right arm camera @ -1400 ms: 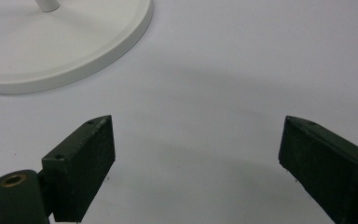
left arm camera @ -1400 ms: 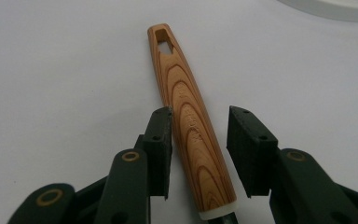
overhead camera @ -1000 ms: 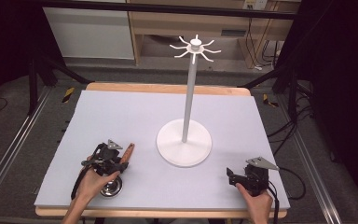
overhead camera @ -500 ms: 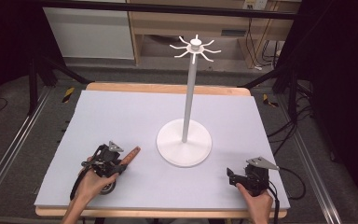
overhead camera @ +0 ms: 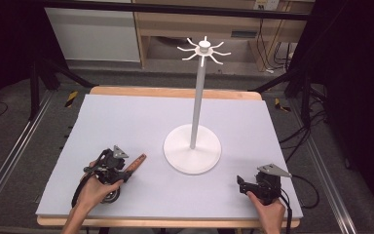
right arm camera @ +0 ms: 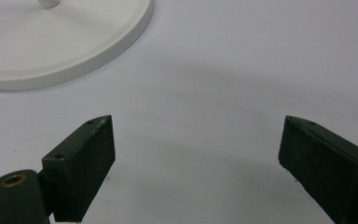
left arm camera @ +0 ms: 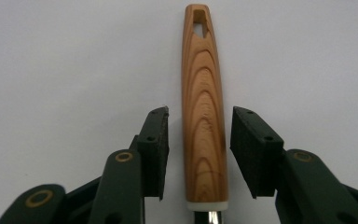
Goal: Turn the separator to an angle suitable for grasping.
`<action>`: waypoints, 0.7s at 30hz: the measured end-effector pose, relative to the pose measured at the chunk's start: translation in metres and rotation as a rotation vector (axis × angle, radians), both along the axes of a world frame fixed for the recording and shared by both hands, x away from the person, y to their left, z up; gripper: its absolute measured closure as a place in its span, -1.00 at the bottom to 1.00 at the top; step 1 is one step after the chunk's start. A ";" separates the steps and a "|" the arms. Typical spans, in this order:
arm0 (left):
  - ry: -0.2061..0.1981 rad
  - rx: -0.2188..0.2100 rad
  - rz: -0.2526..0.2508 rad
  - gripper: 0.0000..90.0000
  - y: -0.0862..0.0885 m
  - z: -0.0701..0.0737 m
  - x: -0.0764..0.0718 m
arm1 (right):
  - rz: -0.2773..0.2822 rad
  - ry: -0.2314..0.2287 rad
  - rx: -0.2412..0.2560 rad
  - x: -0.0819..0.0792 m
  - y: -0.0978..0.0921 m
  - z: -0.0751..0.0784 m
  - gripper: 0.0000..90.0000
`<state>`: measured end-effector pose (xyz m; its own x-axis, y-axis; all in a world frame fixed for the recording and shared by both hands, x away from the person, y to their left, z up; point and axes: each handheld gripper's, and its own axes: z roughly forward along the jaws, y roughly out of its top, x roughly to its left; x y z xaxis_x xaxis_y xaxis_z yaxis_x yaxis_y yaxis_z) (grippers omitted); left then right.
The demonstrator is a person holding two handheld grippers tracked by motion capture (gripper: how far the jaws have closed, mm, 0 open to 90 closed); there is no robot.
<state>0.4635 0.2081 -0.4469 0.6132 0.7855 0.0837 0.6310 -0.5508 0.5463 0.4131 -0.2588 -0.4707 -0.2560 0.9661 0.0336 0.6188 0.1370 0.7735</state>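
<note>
Two claws, left claw [left arm camera: 199,140] astride one wooden handle [left arm camera: 204,112], one white stand [overhead camera: 193,146]

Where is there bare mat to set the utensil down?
Free: the far-left mat behind the left gripper, and the near strip between the wooden handle and right gripper. Crowded: centre-right, taken by the white stand base.

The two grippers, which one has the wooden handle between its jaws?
The left gripper: its jaws flank the wooden handle with small gaps. The right gripper stands wide open over bare table.
</note>
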 end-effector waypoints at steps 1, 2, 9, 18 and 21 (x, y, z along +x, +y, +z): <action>-0.009 0.013 -0.014 0.20 -0.002 0.004 0.001 | -0.004 0.004 0.006 0.000 0.000 0.000 -0.75; -0.009 0.013 -0.014 0.19 -0.002 0.004 0.001 | -0.004 0.004 0.006 0.000 0.000 0.000 -0.75; -0.017 0.037 -0.046 0.13 -0.013 0.014 0.010 | -0.006 0.009 0.009 0.000 -0.002 -0.001 -0.75; 0.035 0.076 -0.056 0.13 -0.024 0.006 0.025 | -0.009 0.011 0.010 0.000 -0.003 -0.001 -0.75; 0.043 0.081 -0.049 0.21 -0.024 0.002 0.027 | -0.008 0.011 0.013 0.000 -0.003 -0.001 -0.75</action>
<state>0.4905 0.1838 -0.4452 0.6548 0.7464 0.1184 0.6243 -0.6226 0.4719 0.4131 -0.2618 -0.4713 -0.2483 0.9674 0.0492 0.6286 0.1223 0.7681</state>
